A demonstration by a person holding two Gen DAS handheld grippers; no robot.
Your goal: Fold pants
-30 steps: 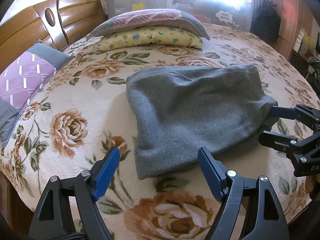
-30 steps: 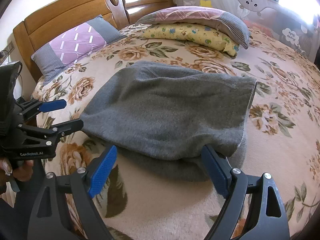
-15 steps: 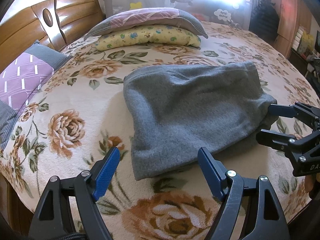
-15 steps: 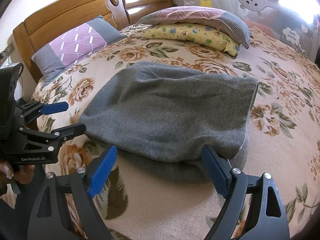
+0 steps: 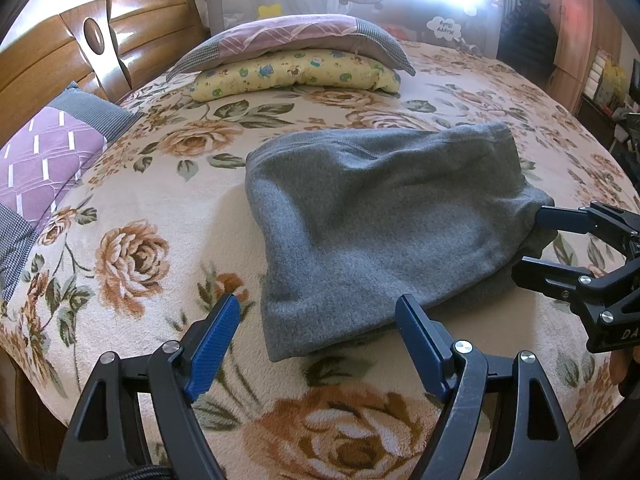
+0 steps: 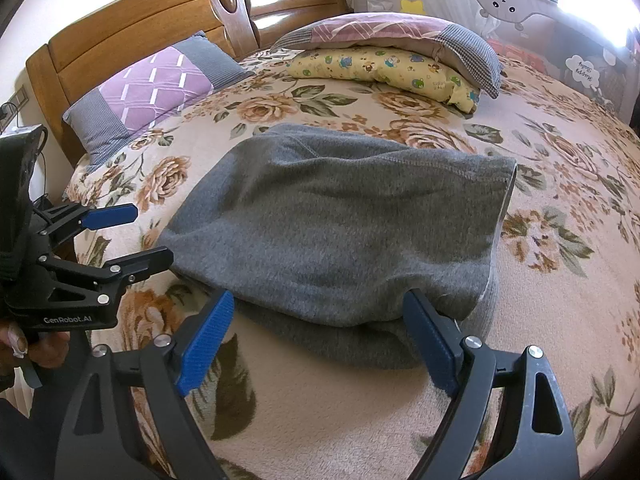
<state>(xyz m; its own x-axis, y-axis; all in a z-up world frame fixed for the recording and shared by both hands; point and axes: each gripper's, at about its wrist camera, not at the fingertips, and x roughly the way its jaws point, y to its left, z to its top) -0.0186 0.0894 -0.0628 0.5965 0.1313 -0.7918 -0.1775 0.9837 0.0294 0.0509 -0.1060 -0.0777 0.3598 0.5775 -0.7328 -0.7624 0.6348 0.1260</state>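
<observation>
The grey fleece pants (image 5: 384,220) lie folded in a thick bundle on the floral bedspread (image 5: 132,248); they also show in the right wrist view (image 6: 340,232). My left gripper (image 5: 318,320) is open and empty, just short of the bundle's near left corner; it shows from the side in the right wrist view (image 6: 150,236). My right gripper (image 6: 320,320) is open and empty, its jaws either side of the bundle's near edge; it shows in the left wrist view (image 5: 528,240) at the bundle's right end.
A purple pillow (image 6: 156,92) lies by the wooden headboard (image 6: 140,28). A patterned pillow stacked on a yellow one (image 5: 296,72) lies at the far side. A grey bed rail (image 6: 500,4) stands behind. The bed's edge is close below both grippers.
Both grippers have drawn back slightly from the folded pants. The bundle has not visibly moved, and both grippers stay open.
</observation>
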